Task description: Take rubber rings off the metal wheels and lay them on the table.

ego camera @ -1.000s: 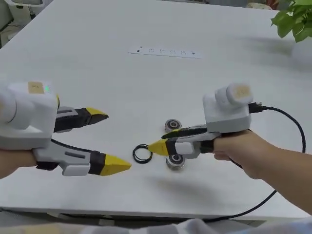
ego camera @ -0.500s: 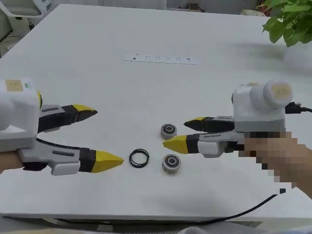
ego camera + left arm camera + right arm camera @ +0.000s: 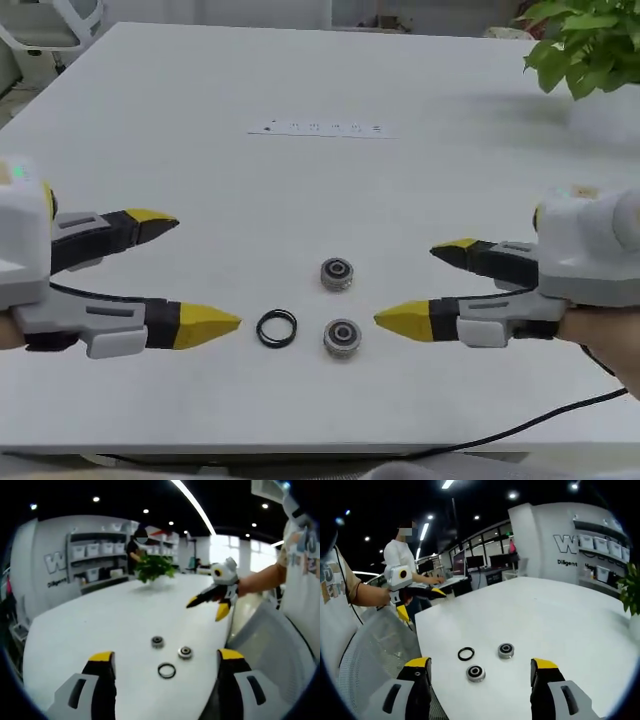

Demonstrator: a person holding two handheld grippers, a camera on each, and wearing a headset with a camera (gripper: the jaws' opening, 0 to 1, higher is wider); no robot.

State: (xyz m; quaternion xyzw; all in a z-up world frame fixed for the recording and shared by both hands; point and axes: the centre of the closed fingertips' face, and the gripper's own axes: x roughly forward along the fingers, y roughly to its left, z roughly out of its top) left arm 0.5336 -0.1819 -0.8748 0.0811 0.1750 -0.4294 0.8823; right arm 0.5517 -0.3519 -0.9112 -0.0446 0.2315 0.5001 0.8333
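Head view, white surface (image 3: 420, 160). The left hand-held gripper (image 3: 200, 272) hovers above the surface at the left, jaws spread wide, nothing between them. The right hand-held gripper (image 3: 408, 285) is opposite at the right, jaws likewise apart and empty, tips pointing towards the left one.

Three parts lie on the surface between the two. The thin black rubber ring (image 3: 277, 328) lies flat and free, just beside the nearer small round metal wheel (image 3: 342, 336) and not touching it. The second small round metal wheel (image 3: 337, 273) sits farther back, apart from both. Each wheel possibly shows a dark band at the rim, but it is too small to confirm.

A flat white power strip (image 3: 320, 128) lies well beyond. A green leafy plant (image 3: 585, 45) stands at the far right corner.
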